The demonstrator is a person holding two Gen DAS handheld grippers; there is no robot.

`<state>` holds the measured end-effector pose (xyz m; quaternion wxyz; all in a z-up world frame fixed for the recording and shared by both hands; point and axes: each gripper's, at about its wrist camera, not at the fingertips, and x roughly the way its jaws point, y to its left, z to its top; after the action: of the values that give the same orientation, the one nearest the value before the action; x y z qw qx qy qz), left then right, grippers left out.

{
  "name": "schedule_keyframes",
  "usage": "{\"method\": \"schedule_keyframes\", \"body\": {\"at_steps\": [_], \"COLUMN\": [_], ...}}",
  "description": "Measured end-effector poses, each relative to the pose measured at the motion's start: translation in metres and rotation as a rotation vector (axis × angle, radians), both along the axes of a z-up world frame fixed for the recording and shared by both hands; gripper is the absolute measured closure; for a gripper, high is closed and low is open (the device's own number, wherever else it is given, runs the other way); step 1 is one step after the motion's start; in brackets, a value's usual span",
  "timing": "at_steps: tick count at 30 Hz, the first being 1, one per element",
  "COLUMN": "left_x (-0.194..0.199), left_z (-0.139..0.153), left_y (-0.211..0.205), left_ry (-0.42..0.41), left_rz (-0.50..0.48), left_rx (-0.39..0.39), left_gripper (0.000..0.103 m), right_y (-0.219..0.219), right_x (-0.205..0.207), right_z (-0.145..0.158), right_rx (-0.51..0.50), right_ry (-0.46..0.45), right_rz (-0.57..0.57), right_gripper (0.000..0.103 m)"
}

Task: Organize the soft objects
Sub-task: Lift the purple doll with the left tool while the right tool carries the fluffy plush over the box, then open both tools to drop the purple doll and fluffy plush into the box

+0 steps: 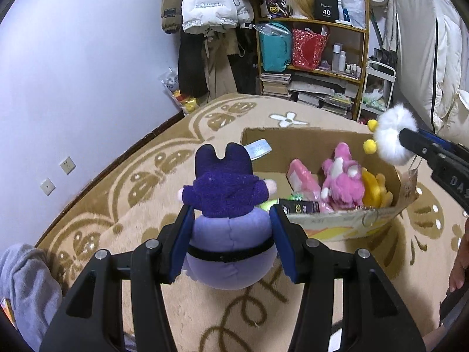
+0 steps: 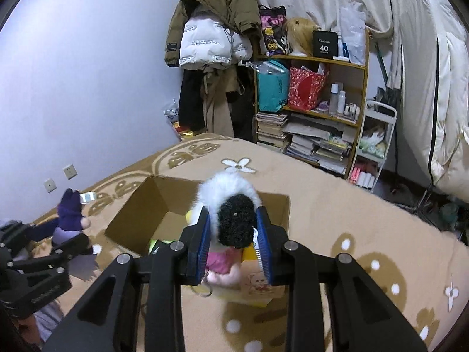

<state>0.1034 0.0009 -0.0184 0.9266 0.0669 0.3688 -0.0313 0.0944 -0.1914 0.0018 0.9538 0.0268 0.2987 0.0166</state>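
My left gripper (image 1: 233, 214) is shut on a purple plush doll (image 1: 228, 205) with dark ears and a hooded top, held above the carpet just left of an open cardboard box (image 1: 346, 223). My right gripper (image 2: 234, 228) is shut on a white and black fluffy plush (image 2: 231, 205) with yellow pompoms (image 1: 370, 145), held over the box's near right edge (image 2: 281, 205). In the box lie a pink plush (image 1: 343, 176), a yellow plush (image 1: 375, 190) and a pink packet (image 1: 302, 176). The left gripper and purple doll also show at the left of the right wrist view (image 2: 70, 214).
A beige patterned carpet (image 1: 176, 176) covers the floor. A wooden shelf (image 1: 316, 58) with bags, books and bottles stands at the back, with hanging coats (image 1: 211, 8) to its left. A white cart (image 2: 375, 146) and white bedding (image 2: 439, 88) are at the right. Grey cloth (image 1: 26, 287) lies at lower left.
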Motion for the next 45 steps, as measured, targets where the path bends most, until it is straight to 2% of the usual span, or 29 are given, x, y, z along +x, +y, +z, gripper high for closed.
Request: {"method": "schedule_keyframes", "body": {"at_steps": [3,10,14,21,26,29,39,41,45], "left_x": [0.007,0.032,0.049,0.082,0.094,0.1,0.102,0.103,0.103], "left_z": [0.003,0.014,0.015,0.003,-0.008,-0.014,-0.032,-0.031,-0.028], "left_y": [-0.001,-0.007,-0.011,-0.022,-0.029,-0.036,-0.052,-0.052,-0.046], "left_ry": [-0.002,-0.031,-0.033,-0.02,-0.015,-0.007,0.008,0.006,0.02], "left_rz": [0.001,0.0,-0.004,-0.025,-0.044,-0.063,-0.109,-0.108,-0.113], "left_rx": [-0.011,0.015,0.014,0.019,0.03,0.021,0.035,0.026,-0.049], "left_gripper": [0.051,0.051,0.051,0.051,0.051,0.051,0.048,0.047,0.047], "right_y": [0.0,0.004,-0.001,-0.011,-0.022,-0.024,-0.036,-0.036,-0.033], "right_x": [0.013,0.037,0.048,0.062,0.068,0.072,0.08,0.081,0.082], "right_z": [0.0,-0.008,-0.013,-0.026,-0.029,-0.032,-0.042,-0.046,-0.05], "right_rx": [-0.023,-0.072,-0.069,-0.048,0.033,-0.003,0.007,0.002,-0.005], "right_ry": [0.0,0.011,0.014,0.035,0.054,0.059,0.088,0.099,0.114], "right_rz": [0.0,-0.012,-0.02,-0.029,-0.025,-0.045,-0.054,-0.051,-0.041], "right_gripper": [0.072,0.072,0.072,0.071,0.071,0.071,0.07,0.07,0.07]}}
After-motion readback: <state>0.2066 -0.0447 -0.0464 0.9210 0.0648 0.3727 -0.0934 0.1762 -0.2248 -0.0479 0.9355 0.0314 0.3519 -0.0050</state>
